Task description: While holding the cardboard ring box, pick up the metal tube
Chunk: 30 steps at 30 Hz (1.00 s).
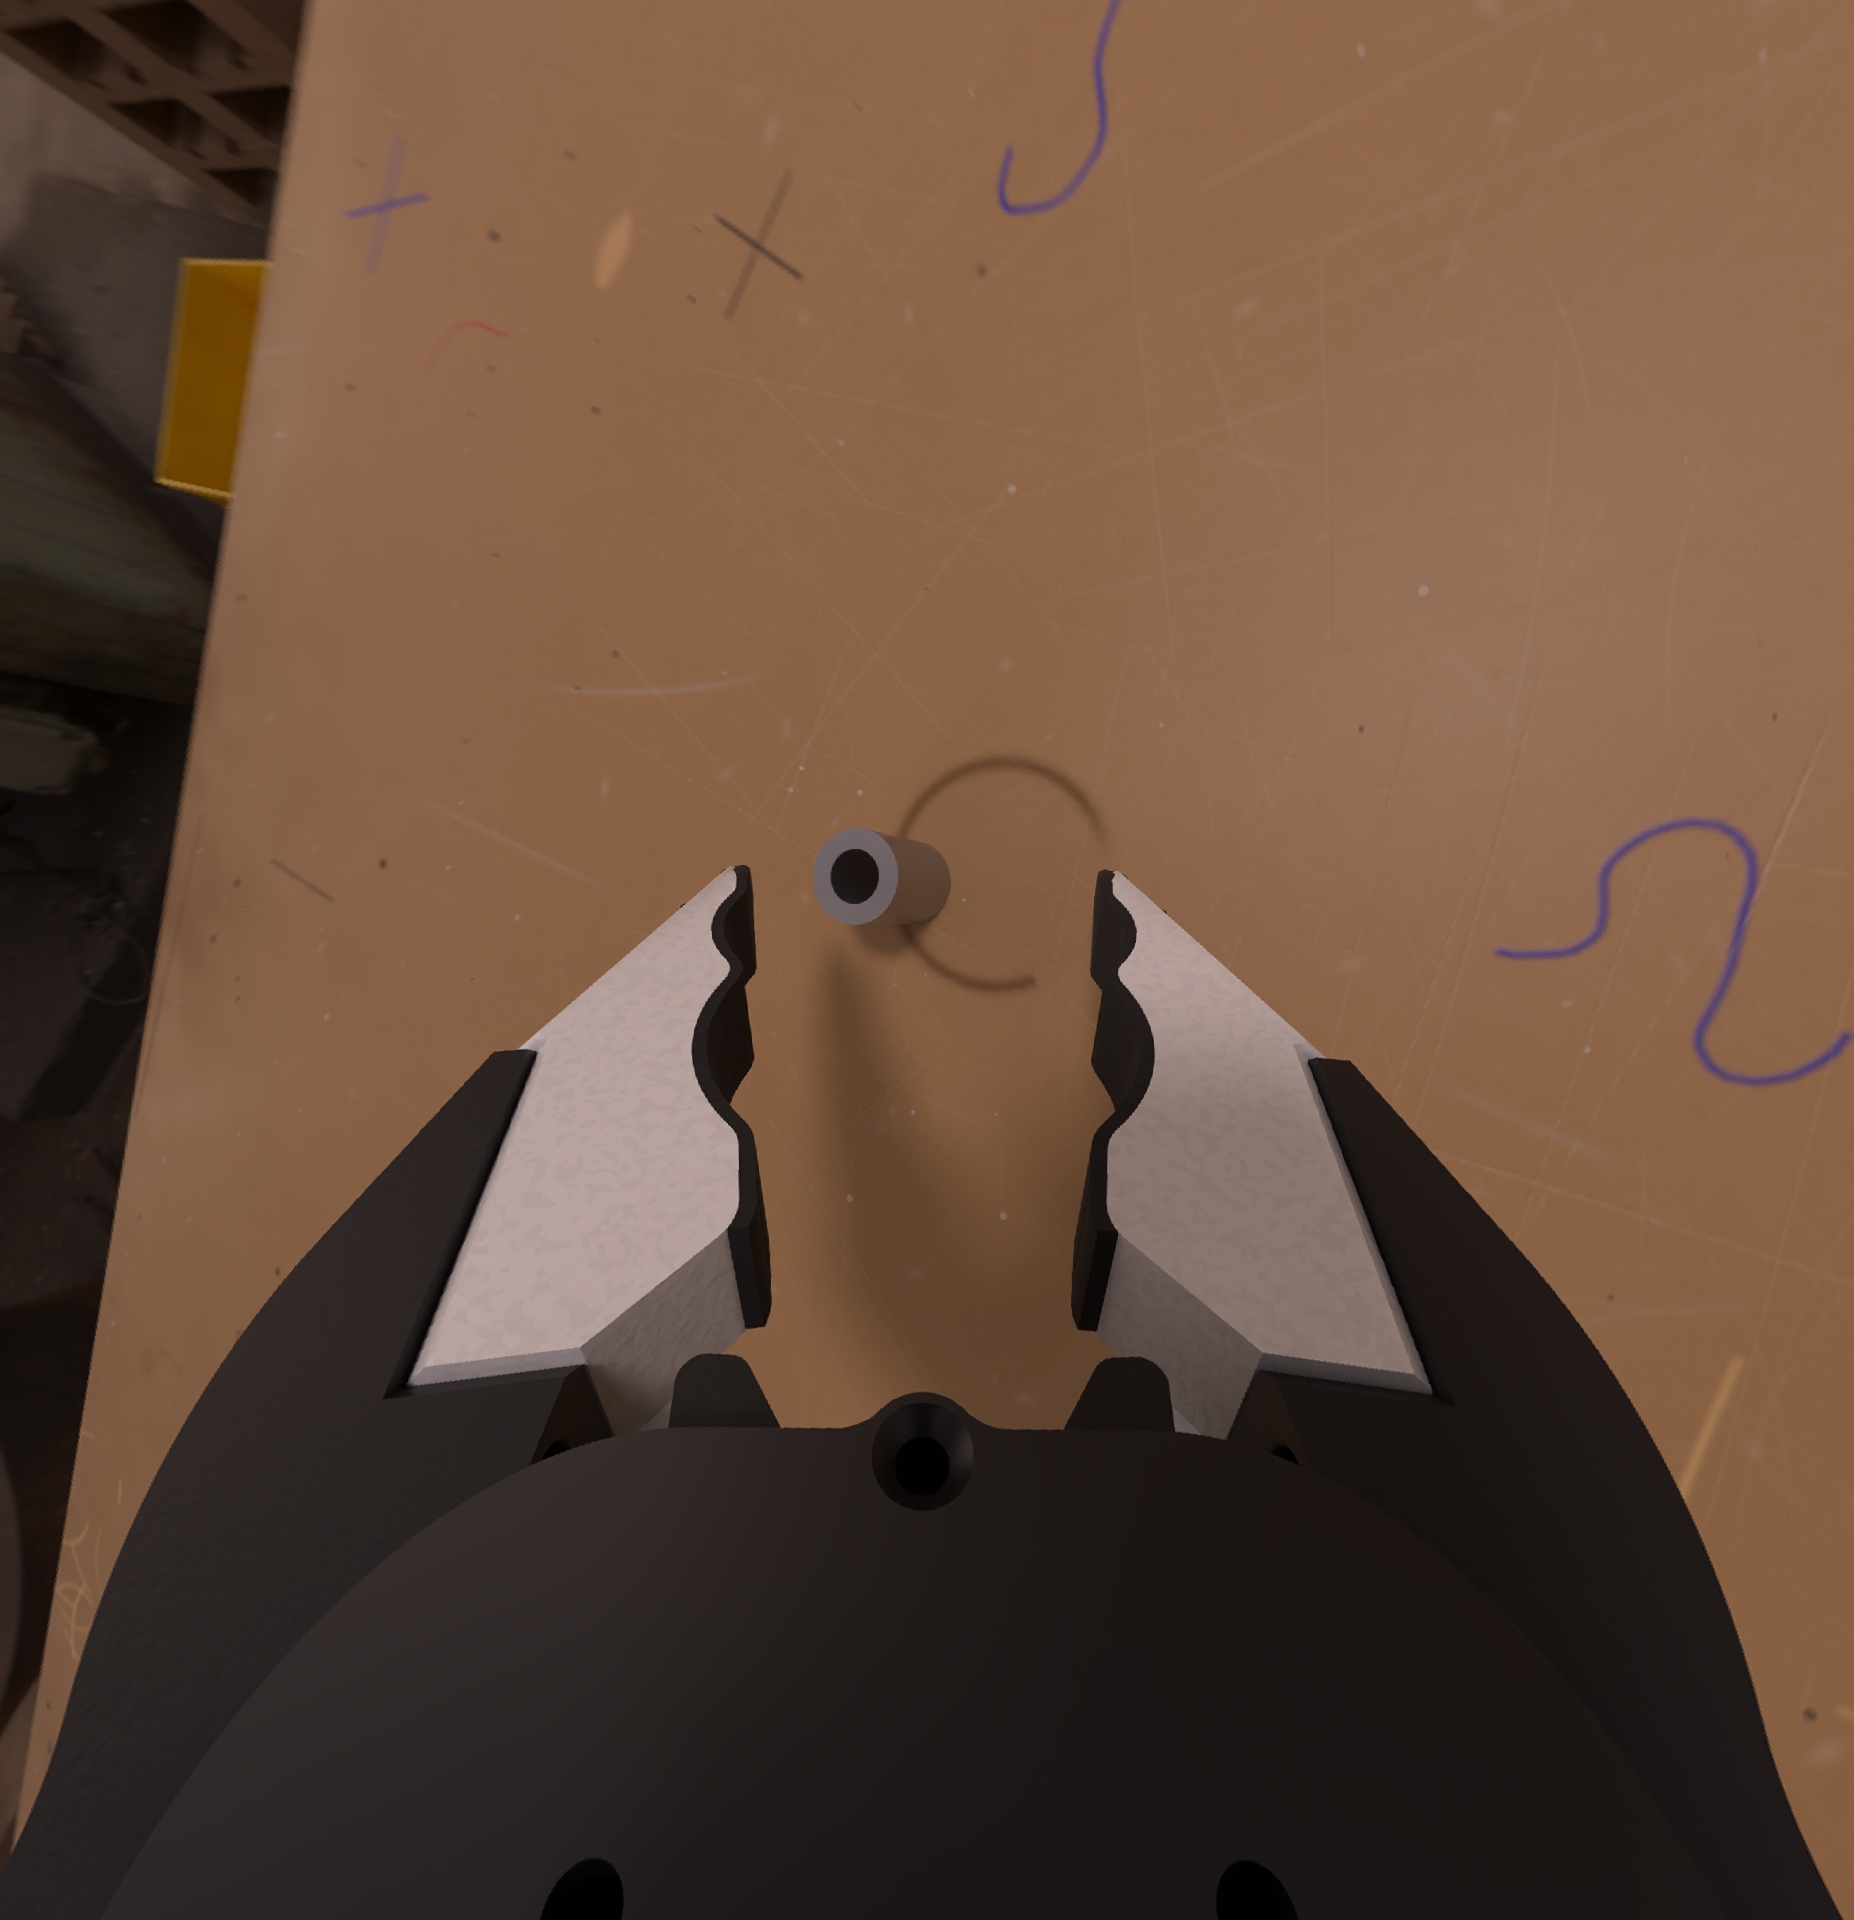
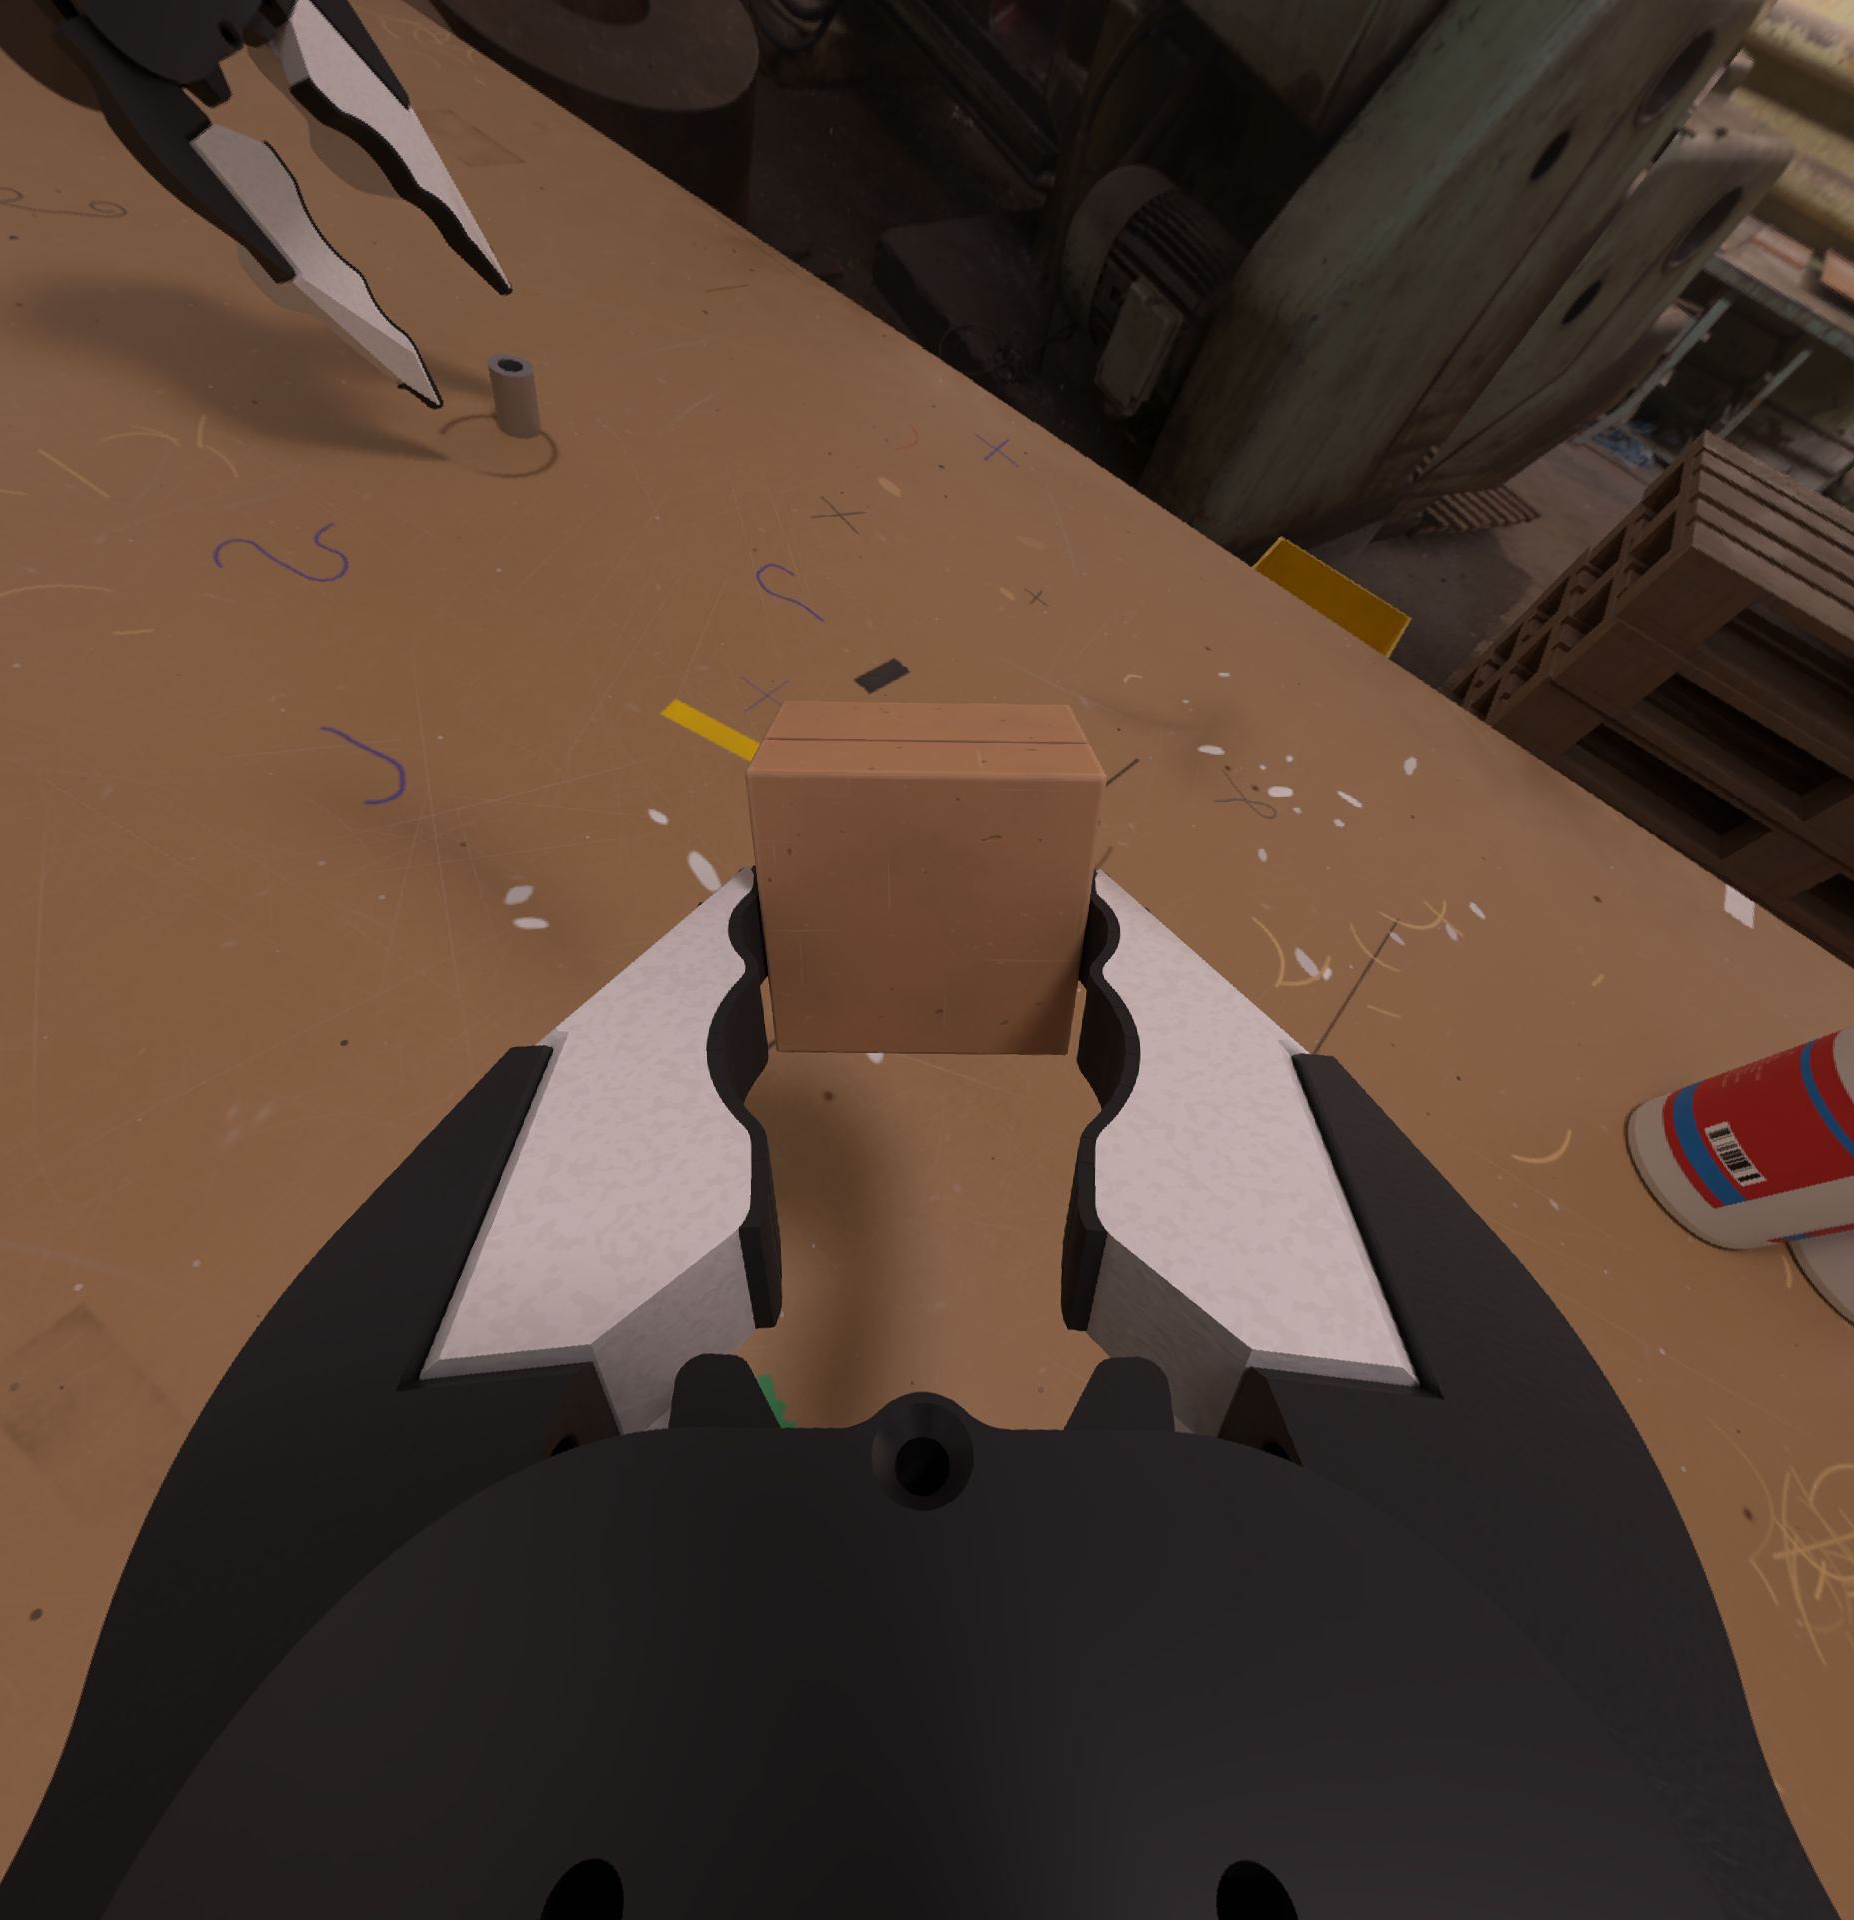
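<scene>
Both tongs show in these two views. Seen from the left wrist, the left gripper point(image 1: 923, 883) stands wide open and holds nothing, pointing down at the bench point(image 1: 1318, 520). The metal tube point(image 1: 881, 878) stands upright on the bench just past the fingertips, nearer the left finger point(image 1: 611, 1122) than the right, and touches neither. Its foot sits on the rim of a dark ring stain point(image 1: 1006, 873). Blue squiggles and pen crosses mark the bench top toward its far edge, and a yellow tab point(image 1: 211, 374) hangs off the left edge.

Seen from the right wrist, the right gripper point(image 2: 923, 894) is closed on the cardboard ring box point(image 2: 923, 894), one finger pressed to each side wall, with the box raised clear of the bench point(image 2: 279, 935). The left gripper point(image 2: 471, 343) hangs toward the far left corner, jaws apart, its tips just beside the metal tube point(image 2: 515, 395) and not touching it. A red, white and blue can point(image 2: 1775, 1132) lies on its side near the right edge. A strip of yellow tape point(image 2: 710, 727) lies on the bench just behind the box, and a yellow tab point(image 2: 1333, 594) sticks out at the far edge.
</scene>
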Each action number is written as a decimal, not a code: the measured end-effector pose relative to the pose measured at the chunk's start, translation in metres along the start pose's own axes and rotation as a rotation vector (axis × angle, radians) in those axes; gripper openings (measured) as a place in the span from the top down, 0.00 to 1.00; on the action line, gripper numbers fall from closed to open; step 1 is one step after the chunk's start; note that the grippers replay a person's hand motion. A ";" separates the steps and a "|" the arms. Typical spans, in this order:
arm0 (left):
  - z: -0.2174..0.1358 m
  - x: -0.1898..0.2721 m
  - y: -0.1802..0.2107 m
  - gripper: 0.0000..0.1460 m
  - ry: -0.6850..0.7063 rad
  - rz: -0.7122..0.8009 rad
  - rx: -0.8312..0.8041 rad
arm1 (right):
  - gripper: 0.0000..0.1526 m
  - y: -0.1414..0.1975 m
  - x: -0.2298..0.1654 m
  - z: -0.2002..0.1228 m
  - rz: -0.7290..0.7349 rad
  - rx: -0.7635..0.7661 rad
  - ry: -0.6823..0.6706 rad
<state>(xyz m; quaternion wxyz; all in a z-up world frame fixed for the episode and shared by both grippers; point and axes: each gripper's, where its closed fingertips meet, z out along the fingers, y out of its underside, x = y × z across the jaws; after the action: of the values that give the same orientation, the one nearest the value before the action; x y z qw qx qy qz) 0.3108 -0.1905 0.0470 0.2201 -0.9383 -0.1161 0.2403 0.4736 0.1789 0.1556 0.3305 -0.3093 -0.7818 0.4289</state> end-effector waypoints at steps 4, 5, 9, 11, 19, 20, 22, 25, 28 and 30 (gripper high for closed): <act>0.008 0.001 0.002 0.55 0.079 0.049 -0.049 | 0.61 0.005 0.001 0.004 0.002 -0.017 -0.002; 0.010 0.001 0.002 0.55 0.092 0.057 -0.058 | 0.61 0.005 0.001 0.005 0.003 -0.021 -0.003; 0.018 0.002 0.000 0.55 0.137 0.087 -0.090 | 0.61 0.009 0.001 0.008 0.001 -0.033 -0.008; 0.021 0.002 0.000 0.55 0.161 0.096 -0.103 | 0.61 0.010 0.001 0.009 -0.002 -0.037 -0.009; 0.028 0.001 0.001 0.62 0.243 0.096 -0.088 | 0.61 0.012 0.009 0.004 0.012 -0.027 0.001; 0.029 -0.001 0.003 0.62 0.241 0.100 -0.100 | 0.61 0.012 0.010 0.004 0.018 -0.025 0.001; 0.031 -0.005 0.007 0.62 0.237 0.122 -0.133 | 0.61 0.013 0.012 0.005 0.024 -0.027 0.004; 0.034 -0.006 0.010 0.64 0.254 0.147 -0.166 | 0.61 0.017 0.014 0.010 0.027 -0.046 0.010; 0.036 -0.007 0.010 0.66 0.265 0.155 -0.186 | 0.61 0.019 0.013 0.014 0.026 -0.058 0.007; 0.037 -0.010 0.011 0.67 0.263 0.161 -0.205 | 0.61 0.020 0.012 0.016 0.025 -0.061 0.003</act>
<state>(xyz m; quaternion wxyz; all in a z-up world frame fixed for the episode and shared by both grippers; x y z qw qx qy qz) 0.2850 -0.1897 0.0169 0.1166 -0.9854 -0.0345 0.1191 0.4577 0.1895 0.1344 0.3169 -0.3295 -0.7901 0.4084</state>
